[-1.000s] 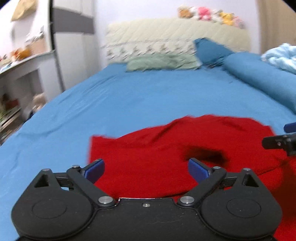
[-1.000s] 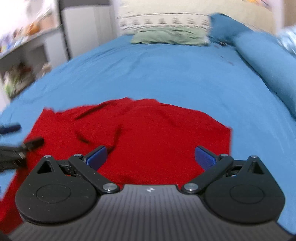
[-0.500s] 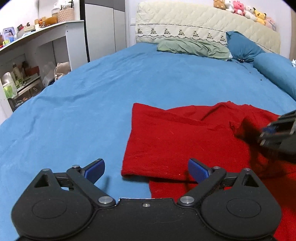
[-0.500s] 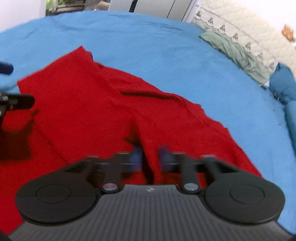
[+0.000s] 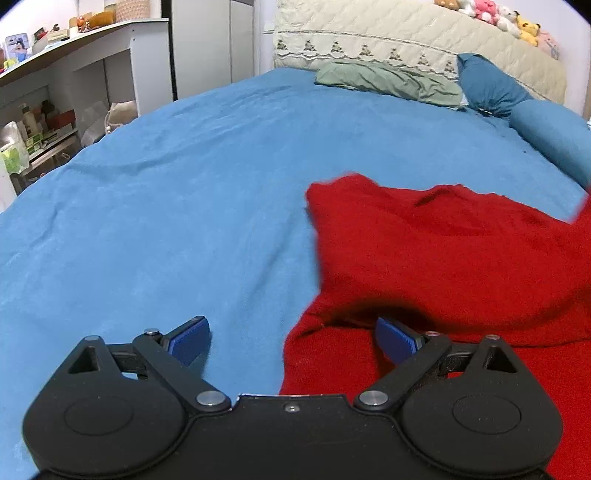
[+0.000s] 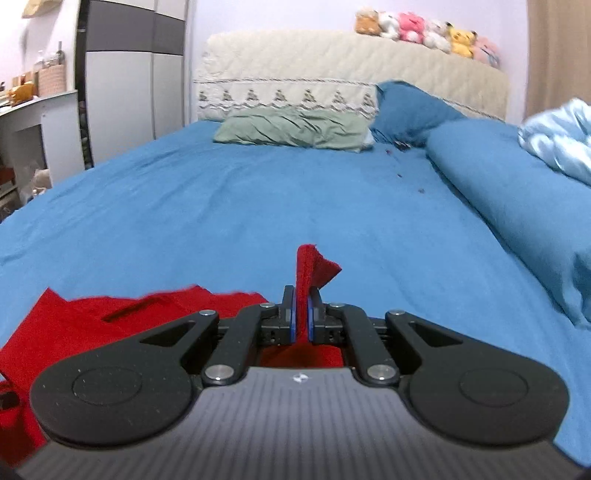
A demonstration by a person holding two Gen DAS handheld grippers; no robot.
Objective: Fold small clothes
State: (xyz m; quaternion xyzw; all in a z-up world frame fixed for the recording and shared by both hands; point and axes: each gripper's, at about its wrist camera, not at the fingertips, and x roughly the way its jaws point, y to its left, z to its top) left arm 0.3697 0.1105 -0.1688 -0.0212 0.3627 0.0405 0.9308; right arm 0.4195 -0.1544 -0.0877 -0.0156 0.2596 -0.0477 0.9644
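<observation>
Red garment [image 5: 436,258] spread on blue bedsheet [image 5: 184,203], one corner pinched upright between closed right gripper [image 6: 301,317]; left gripper [image 5: 291,338] open, straddling near edge. Advisable: carry pinched corner across level, keep cloth taut, pin near edge first

A blue bed [image 6: 258,192] fills the frame, with a green pillow [image 6: 291,127] and plush toys [image 6: 424,26] at the top.
</observation>
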